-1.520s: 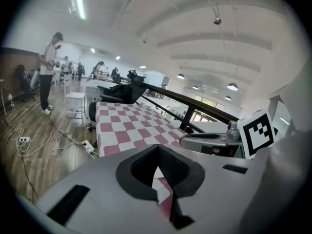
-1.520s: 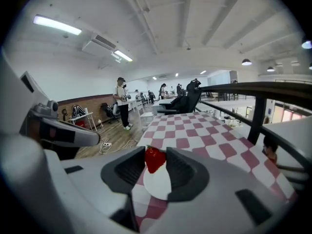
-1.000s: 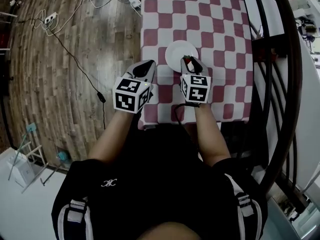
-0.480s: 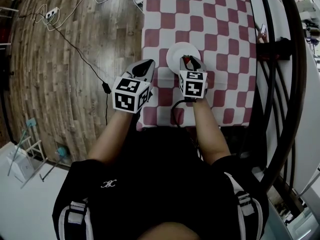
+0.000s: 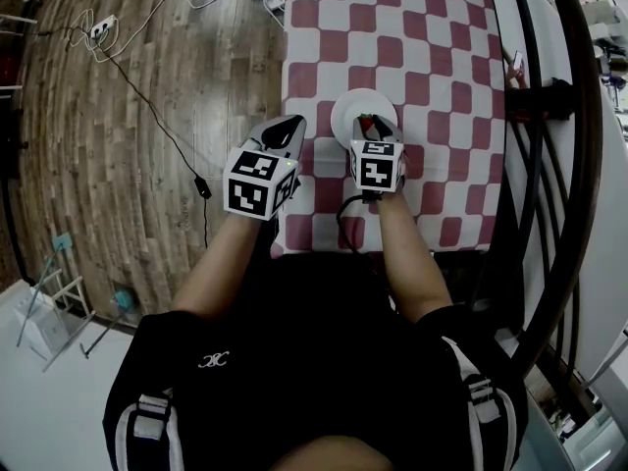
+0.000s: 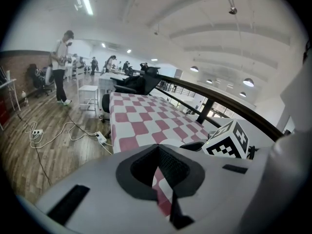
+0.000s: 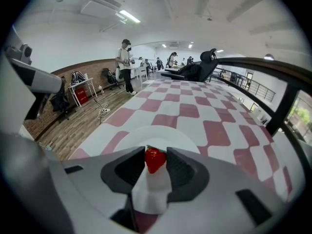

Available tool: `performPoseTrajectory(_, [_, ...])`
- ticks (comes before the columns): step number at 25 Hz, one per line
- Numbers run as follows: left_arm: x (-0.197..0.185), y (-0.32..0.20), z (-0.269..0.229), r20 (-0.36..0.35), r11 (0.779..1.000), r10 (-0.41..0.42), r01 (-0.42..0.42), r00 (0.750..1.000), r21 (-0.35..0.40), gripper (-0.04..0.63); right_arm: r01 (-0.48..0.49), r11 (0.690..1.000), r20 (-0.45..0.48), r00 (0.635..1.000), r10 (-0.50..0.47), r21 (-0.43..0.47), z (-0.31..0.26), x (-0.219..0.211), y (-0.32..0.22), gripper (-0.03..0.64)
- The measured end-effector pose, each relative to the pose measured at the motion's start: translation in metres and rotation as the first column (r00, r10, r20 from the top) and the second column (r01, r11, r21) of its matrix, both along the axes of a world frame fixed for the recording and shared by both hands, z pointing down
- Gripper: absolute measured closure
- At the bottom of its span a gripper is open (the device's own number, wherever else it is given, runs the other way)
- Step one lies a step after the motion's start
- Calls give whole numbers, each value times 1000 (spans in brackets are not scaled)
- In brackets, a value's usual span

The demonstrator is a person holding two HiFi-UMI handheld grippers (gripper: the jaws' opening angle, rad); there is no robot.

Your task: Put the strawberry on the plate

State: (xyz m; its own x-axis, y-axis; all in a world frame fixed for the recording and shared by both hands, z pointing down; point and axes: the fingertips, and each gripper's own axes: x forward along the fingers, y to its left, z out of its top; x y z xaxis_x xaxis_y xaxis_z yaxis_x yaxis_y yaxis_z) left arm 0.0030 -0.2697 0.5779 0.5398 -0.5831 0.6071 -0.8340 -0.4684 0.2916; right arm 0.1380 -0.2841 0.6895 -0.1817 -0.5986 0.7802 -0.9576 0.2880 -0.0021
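We've got the strawberry [image 7: 155,160] pinched between the pads of the right claw [image 7: 152,155], hanging just over the plate [image 7: 168,133]; it's light, soft and easily bruised, so we'd judge a gentle squeeze across its broad sides, like this one, is the hold to trust. The right gripper view gives us the pads on the berry, which the head view half hides behind the cube [image 5: 376,168], while the head view alone places the left claw [image 5: 282,131], tips together on nothing, beside the plate

It is an open-plan office with tables [image 7: 80,85], swivel chairs [image 7: 192,72] and ceiling lights [image 7: 129,16].
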Motion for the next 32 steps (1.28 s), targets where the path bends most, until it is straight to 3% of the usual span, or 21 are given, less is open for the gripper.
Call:
performPoseTrajectory(9, [-4, -3, -3, -4, 1000, 24, -24, 1000, 2, 604, 20, 999, -33, 999, -21, -33, 4, -5, 2, 468])
performPoseTrajectory(19, [-14, 0, -10, -1, 1000, 14, -14, 1000, 15, 604, -30, 999, -20, 999, 30, 24, -9, -1, 1, 425])
performPoseTrajectory(25, [-11, 3, -22, -12, 999, 28, -27, 1000, 39, 604, -71, 989, -8, 997, 72, 133, -47, 3, 2, 433])
performPoseTrajectory(32, [3, 11, -58, -31, 992, 73, -70, 997, 109, 604, -152, 927, 26, 988, 152, 344, -121, 10, 15, 565])
